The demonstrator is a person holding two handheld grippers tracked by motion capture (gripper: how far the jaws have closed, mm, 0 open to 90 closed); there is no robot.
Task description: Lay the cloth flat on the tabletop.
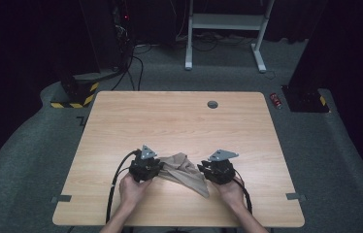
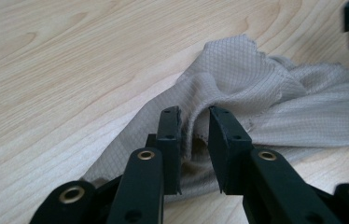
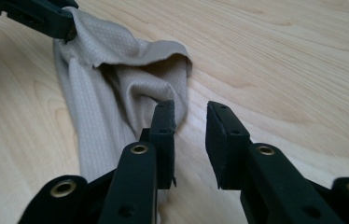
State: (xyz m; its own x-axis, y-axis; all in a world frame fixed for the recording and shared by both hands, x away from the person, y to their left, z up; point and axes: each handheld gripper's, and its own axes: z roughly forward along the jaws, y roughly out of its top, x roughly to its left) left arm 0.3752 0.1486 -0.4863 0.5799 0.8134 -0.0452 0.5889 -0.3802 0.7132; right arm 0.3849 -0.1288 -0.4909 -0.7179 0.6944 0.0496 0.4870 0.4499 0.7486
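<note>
Cloth (image 1: 184,171) sits near the front edge of the wooden surface (image 1: 179,121) in the high view, a crumpled beige piece lying right between the two hands. Left tongs (image 1: 159,167) are at its left end and right tongs (image 1: 202,168) at its right end, both pointing inward at it, so the middle of the fabric is the only part not crowded by black hardware. Rest of the surface is bare wood apart from a small grey round cap (image 1: 212,104) near the far edge. Beyond it there's grey carpet, a white frame (image 1: 225,29), a yellow-and-black striped base (image 1: 75,94) off to the left and a small red can (image 1: 276,100) lying on the floor at the right. Left gripper view: the cloth (image 2: 256,93) bunches up in a ridge straight ahead, a fold of it sits in the narrow gap between the jaws, and the pads don't look like they're squeezing it. Right gripper view: jaws are parted a bit wider, the cloth (image 3: 116,70) lies against the left jaw and nothing is pinched between them, just wood in the gap; the other tongs (image 3: 37,16) poke in at the top left, on the far end of the fabric.
</note>
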